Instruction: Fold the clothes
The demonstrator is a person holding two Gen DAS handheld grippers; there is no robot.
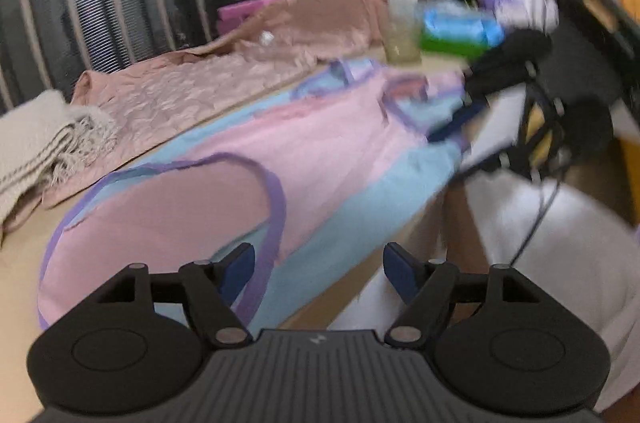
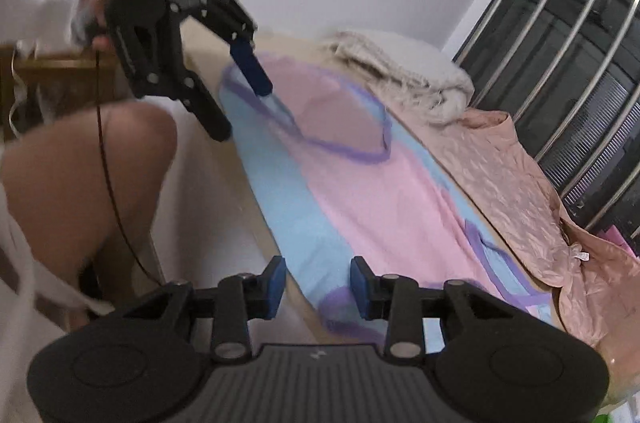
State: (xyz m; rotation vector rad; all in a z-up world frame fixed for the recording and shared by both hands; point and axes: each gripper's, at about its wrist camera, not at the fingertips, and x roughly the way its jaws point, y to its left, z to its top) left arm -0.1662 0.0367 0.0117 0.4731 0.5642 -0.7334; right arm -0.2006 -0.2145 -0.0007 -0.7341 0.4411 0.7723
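Note:
A pink and light-blue garment (image 1: 304,151) with purple trim lies spread along the table edge; it also shows in the right wrist view (image 2: 360,199). My left gripper (image 1: 318,277) is open and empty, hovering over the garment's near end by the purple-edged opening (image 1: 276,207). In the right wrist view the left gripper (image 2: 256,75) hangs over the far end of the garment. My right gripper (image 2: 318,289) is open and empty above the garment's near corner at the table edge. It appears blurred in the left wrist view (image 1: 460,119) at the far end.
A crumpled pink satin cloth (image 2: 516,179) lies beside the garment toward metal bed rails (image 2: 580,35). A folded beige fringed blanket (image 2: 404,71) sits at one end. Bottles, boxes and clutter (image 1: 440,23) stand at the other end. The person's bare leg (image 2: 88,167) is beside the table.

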